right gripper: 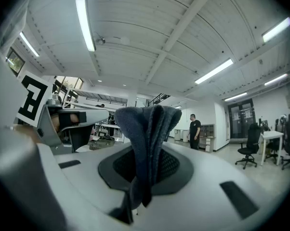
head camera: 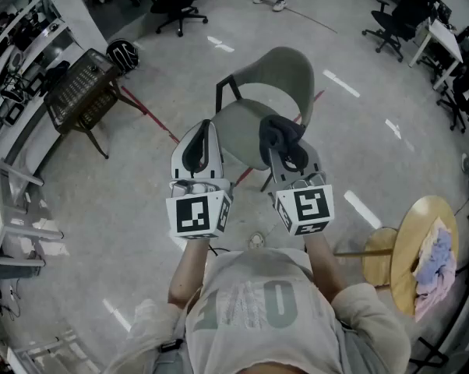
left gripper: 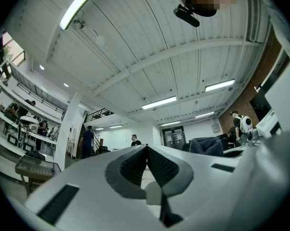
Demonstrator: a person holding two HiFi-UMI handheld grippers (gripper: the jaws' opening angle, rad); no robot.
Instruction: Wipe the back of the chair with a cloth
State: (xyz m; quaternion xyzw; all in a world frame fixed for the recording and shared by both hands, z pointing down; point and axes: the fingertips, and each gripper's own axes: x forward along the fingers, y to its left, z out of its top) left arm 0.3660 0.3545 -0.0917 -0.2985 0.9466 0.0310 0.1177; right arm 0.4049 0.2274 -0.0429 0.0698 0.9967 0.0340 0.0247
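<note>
A person holds two grippers at the near side of a pale grey-green plastic chair with black metal legs [head camera: 277, 76], standing on a polished grey concrete floor [head camera: 141, 209]. The right gripper [head camera: 287, 148] clamps a folded dark grey fleece cloth [head camera: 280, 133], while the left gripper [head camera: 202, 142] has its jaws pressed together on nothing. Only the head view shows the chair; both gripper views tilt up to a white ribbed ceiling [left gripper: 150, 47] with strip lights. The grippers cover the seat's front edge. Right of the chair stands a round yellow wooden table [head camera: 410, 240].
</note>
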